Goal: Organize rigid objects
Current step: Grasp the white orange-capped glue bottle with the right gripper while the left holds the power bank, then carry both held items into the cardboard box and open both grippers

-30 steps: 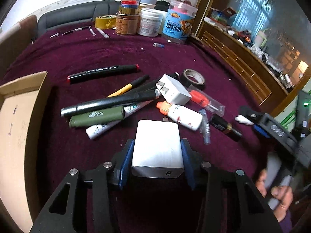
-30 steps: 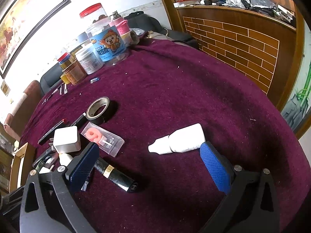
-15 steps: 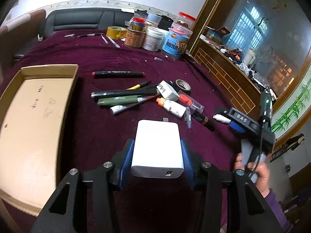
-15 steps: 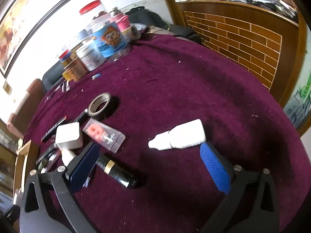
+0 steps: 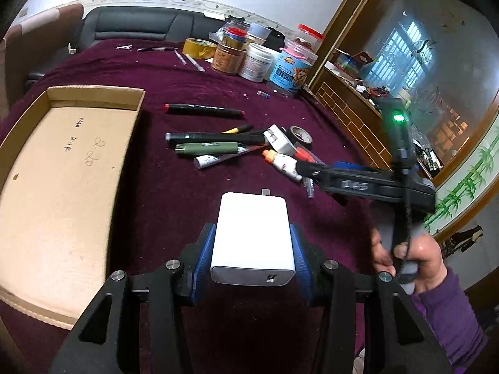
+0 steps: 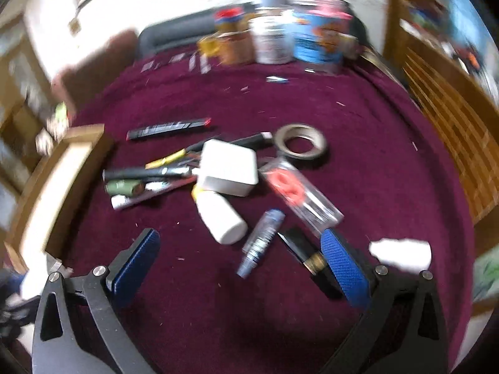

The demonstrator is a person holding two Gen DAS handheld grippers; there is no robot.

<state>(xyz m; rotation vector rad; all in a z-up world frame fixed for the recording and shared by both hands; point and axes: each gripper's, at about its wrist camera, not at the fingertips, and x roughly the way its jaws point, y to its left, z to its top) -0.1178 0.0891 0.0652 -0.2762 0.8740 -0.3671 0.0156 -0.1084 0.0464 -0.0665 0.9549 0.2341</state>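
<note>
Swung round since a moment ago: right tongs (image 6: 240, 268) now over the heap of pens and bottles instead of beside the lone white dropper bottle (image 6: 400, 254), which sits off past the right pad; view smeared with motion. Left tongs (image 5: 252, 249) pulled back too, with the cardboard tray (image 5: 93, 93) now fully visible on the left.

Clenched on a white charger (image 5: 254, 233), those left tongs, blue pads pressing both its flanks, held above the cloth and clear of the pile. Spread wide with nothing between the pads, the right tongs, hovering near a white bottle (image 6: 223, 218), a blue tube (image 6: 262, 240) and a black-and-gold cylinder (image 6: 307, 258).

Counter (image 5: 174, 205) draped in deep maroon cloth, flecked with crumbs. Jars and tubs (image 5: 259, 60) clustered at the far edge, black sofa behind, brick-patterned wooden cabinet on the right. Purple sleeve (image 5: 449, 311) at lower right.

Charger: glossy white block, rounded corners, port in its near face, metal prong poking out at the far end.
</note>
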